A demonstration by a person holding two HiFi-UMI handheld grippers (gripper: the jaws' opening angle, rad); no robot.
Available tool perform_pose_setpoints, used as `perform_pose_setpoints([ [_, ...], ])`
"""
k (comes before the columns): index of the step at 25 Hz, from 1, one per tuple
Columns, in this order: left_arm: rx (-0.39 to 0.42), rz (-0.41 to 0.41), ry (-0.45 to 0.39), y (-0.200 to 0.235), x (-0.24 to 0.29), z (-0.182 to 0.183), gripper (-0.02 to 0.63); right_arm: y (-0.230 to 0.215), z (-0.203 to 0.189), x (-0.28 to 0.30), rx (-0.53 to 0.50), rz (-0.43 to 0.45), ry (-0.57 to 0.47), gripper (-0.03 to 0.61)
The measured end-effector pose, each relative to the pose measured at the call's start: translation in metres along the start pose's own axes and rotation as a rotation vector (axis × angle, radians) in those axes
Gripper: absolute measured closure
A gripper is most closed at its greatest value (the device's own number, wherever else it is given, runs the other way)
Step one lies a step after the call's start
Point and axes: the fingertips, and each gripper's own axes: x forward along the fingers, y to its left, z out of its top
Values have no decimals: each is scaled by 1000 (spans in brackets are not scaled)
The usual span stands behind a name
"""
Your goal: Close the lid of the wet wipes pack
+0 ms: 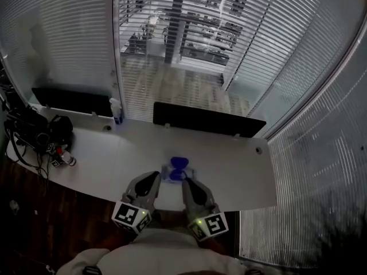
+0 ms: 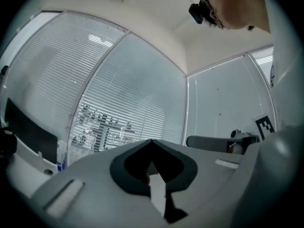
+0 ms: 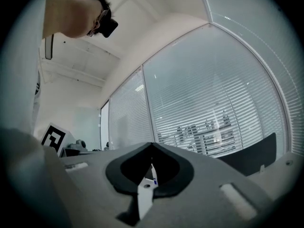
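The left tool [image 1: 154, 178] and right tool [image 1: 187, 184] lie side by side at the near edge of the white surface [image 1: 229, 171], tips pointing away from the person. The pack [image 1: 170, 171] sits just ahead of both tips, in front of the gap between them, nearer the right tool's tip. Its blue lid [image 1: 179, 163] stands up off the pack, open. From the head view I cannot tell whether either tip touches the pack.

In the left gripper view, the left tool [image 2: 151, 146] has its jaws brought together to a point, with only a thin slit below them and nothing gripped. The right gripper view shows the same for the right tool [image 3: 152, 148]: jaws together and holding nothing. A white sliver with a small blue mark shows through the slit, too small to identify.

Beyond the tools, at the far edge of the surface, stand two dark screens, one [image 1: 71, 101] off to the left and one [image 1: 209, 119] straight ahead. A small bottle [image 1: 116, 111] stands between the screens. Far to the left of the left tool lies a tangle of black cables [image 1: 35, 137]. Slatted blinds [image 1: 172, 44] cover the glass walls behind.
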Motion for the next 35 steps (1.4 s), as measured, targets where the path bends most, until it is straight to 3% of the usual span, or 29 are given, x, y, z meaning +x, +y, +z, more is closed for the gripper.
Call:
perform_pose_setpoints([
  [9,-7,-1,22,12,22,-16,614,-23,-11,17,10,0,-4,578],
  [13,-14,17,31,0,39,-7,614,-40,9,14,7,11,-2,578],
  [27,-30,15,29,-35,83,-22,614,-90,16,4,0,32,-7,578],
  [35,-18,48,35,-29,87,-18,614,-98,16,2,22,28,-7,578],
])
